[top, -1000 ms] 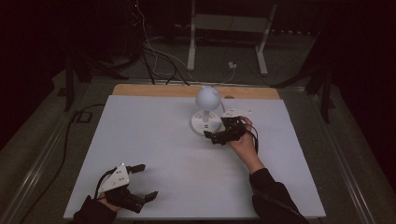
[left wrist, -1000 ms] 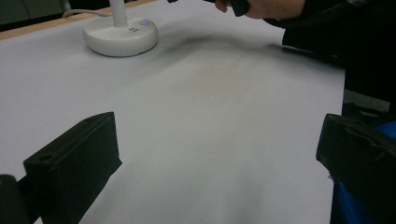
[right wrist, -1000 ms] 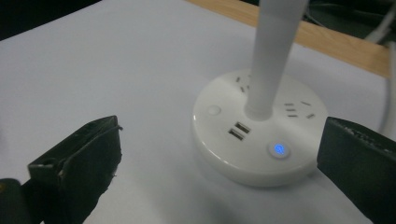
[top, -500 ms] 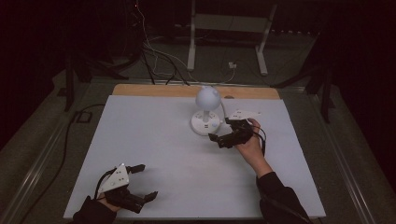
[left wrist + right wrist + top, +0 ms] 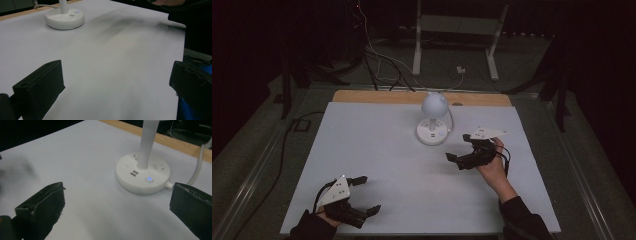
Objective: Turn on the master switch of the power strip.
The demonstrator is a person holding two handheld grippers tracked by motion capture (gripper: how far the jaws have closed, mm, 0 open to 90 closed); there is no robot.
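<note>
1. Right gripper (image 5: 458, 148) sits near the desk lamp (image 5: 433, 120), just off its base toward the person, jaws spread wide with nothing between them. A quick swing sideways could clip the base and shove it.
2. The lamp stands upright toward the far middle of the table (image 5: 362, 145). It looks top-heavy, a round globe head on a thin stem, so a knock up high could tip it.
3. The white cord (image 5: 198, 167) leaves the base on the far side; a jaw catching it would drag the whole lamp.
4. The base (image 5: 143, 173) is a smooth, glossy white plastic disc with a lit blue button (image 5: 149, 179) and USB slots. It's probably slippery, so a pinch on the rim may slide off.
5. Left gripper (image 5: 368, 194) is at the near edge, well apart from the lamp, jaws wide and empty.
6. The table cover is matte white and flat, with a wood strip along the far edge.
</note>
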